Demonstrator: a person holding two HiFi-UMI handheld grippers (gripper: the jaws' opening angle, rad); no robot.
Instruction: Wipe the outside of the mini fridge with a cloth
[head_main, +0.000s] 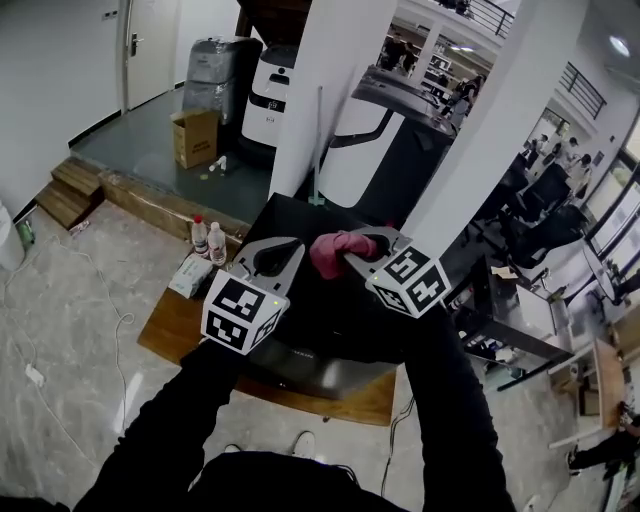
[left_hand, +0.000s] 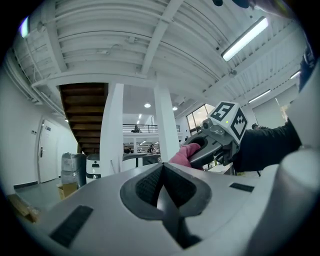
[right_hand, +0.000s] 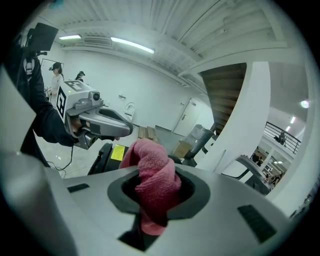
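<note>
The black mini fridge stands on a low wooden platform right below me, seen from above. My right gripper is shut on a bunched pink cloth, held above the fridge top. In the right gripper view the cloth fills the jaws of the right gripper, and the fridge with a yellow label lies beyond. My left gripper hovers beside it on the left, shut with nothing in it. The left gripper view shows the left gripper with its jaws together, and the cloth beyond.
The wooden platform also carries two bottles and a white box left of the fridge. White pillars and a large machine rise behind it. A cable trails over the floor at left.
</note>
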